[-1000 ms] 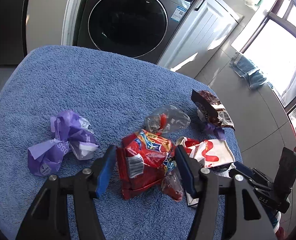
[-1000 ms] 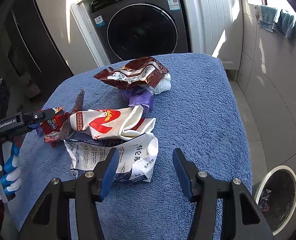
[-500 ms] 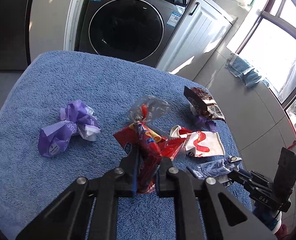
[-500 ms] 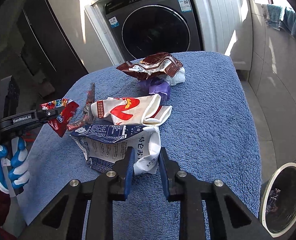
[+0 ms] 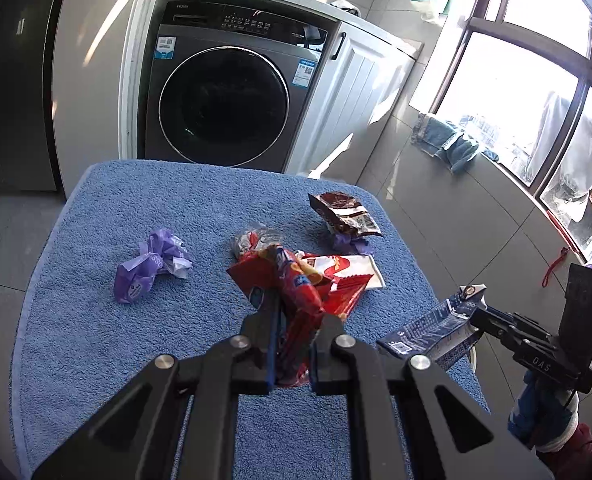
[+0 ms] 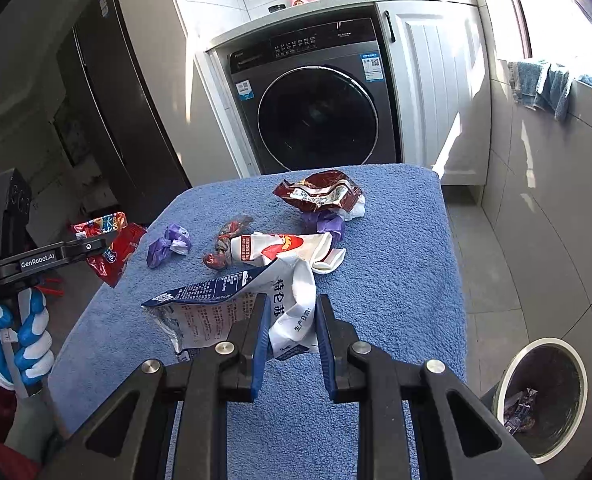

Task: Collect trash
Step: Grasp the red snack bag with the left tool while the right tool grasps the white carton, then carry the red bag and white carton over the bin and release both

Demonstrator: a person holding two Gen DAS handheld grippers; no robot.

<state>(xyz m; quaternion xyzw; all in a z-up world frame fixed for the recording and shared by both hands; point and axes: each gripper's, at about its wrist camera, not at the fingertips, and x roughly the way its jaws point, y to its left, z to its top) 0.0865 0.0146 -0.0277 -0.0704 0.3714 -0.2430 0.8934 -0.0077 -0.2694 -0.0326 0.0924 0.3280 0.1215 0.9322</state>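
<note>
Two pieces of trash are held at once. The left gripper (image 5: 292, 344) has its jaws clamped on a crumpled red foil snack wrapper (image 5: 296, 292), lifted clear of the blue terry towel (image 5: 96, 340) that covers the counter. The right gripper (image 6: 290, 340) has its jaws clamped on a white-and-navy printed plastic pouch (image 6: 232, 300), which hangs above the towel.

To do this step well, keep both grips firm and carry each load level toward the round open waste bin (image 6: 544, 400), which stands on the floor to the right of the counter. Both items are light and springy; release only once each is directly over the opening, judged from the wrist view. Avoid dragging the hanging pouch across the remaining litter.

Remaining on the towel: a crumpled purple wrapper (image 5: 148, 272), a brown foil packet (image 5: 344, 216), a white-and-red packet (image 6: 284, 246) and a clear twisted wrapper (image 5: 252, 238).

Beyond the counter stands a grey front-loading washing machine (image 5: 224, 100) beside white cabinet doors (image 6: 436, 88). Sunlight enters through large windows at the right.
</note>
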